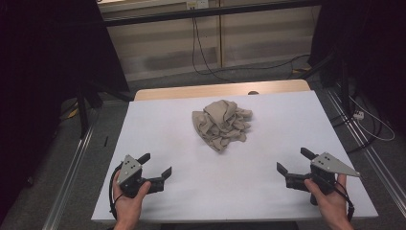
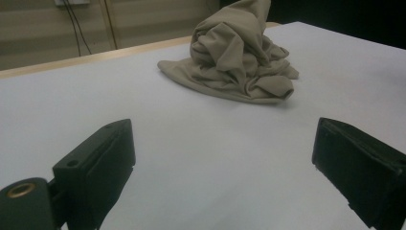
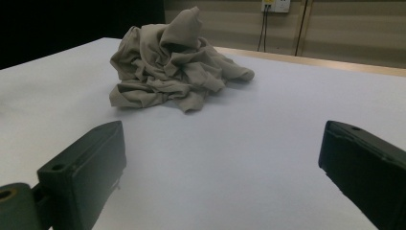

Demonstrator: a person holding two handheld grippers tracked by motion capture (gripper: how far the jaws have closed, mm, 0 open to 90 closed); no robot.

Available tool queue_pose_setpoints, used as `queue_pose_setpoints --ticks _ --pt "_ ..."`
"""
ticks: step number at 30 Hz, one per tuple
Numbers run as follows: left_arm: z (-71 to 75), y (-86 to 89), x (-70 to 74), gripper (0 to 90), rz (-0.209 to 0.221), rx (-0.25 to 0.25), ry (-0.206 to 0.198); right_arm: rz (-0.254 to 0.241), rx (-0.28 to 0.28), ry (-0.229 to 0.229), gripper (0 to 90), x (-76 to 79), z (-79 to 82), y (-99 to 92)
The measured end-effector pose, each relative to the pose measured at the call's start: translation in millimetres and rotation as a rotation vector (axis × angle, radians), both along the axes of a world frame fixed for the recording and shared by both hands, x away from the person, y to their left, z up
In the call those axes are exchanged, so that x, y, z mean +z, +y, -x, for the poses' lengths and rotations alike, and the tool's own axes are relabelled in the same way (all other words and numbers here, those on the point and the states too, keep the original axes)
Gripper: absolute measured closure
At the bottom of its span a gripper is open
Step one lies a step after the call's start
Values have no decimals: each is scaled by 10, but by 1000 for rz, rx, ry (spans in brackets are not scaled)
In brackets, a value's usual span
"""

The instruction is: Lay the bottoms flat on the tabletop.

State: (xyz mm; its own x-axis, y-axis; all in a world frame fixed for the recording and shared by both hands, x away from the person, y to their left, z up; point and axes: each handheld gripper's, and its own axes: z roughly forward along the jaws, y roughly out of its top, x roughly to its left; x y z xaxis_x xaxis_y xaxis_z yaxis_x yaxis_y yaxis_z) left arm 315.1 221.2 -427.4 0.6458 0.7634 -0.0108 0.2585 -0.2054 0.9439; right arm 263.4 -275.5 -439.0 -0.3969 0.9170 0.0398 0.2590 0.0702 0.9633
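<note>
A crumpled beige cloth [image 1: 221, 124] lies heaped near the middle of the white table [image 1: 172, 143], a bit toward the far side. My left gripper [image 1: 156, 164] rests low at the near left, jaws wide open and empty, pointing toward the cloth [image 2: 234, 55]. At the near right my right gripper [image 1: 293, 160] is also open with nothing between its jaws, and it faces the cloth [image 3: 172, 67] from the other side. Both grippers are well short of the cloth. Bare white table surface lies between each pair of jaws.
A wooden strip [image 1: 220, 90] shows along the table's far edge. Beyond it are a pale wall panel [image 1: 258, 38] and black cables [image 1: 201, 57] on the floor. Metal rails [image 1: 72, 163] run along both sides of the table, with dark stands behind them.
</note>
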Motion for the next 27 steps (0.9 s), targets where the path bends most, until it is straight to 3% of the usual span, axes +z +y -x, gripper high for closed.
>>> queue_pose_setpoints --ticks 4,9,13,21,27 --pt "-12 -25 -7 88 -8 -6 38 2 8 0 14 -6 2 -2" --pt "-25 -43 -10 87 -20 -3 39 9 22 8 14 -16 -18 -1" --pt "-24 -48 -10 81 0 -36 37 7 29 12 9 -14 -14 22" --pt "8 -70 24 85 28 -19 31 16 45 9 9 -1 -31 163" --pt "-25 -172 27 101 -9 -58 34 21 65 21 21 -7 -76 232"
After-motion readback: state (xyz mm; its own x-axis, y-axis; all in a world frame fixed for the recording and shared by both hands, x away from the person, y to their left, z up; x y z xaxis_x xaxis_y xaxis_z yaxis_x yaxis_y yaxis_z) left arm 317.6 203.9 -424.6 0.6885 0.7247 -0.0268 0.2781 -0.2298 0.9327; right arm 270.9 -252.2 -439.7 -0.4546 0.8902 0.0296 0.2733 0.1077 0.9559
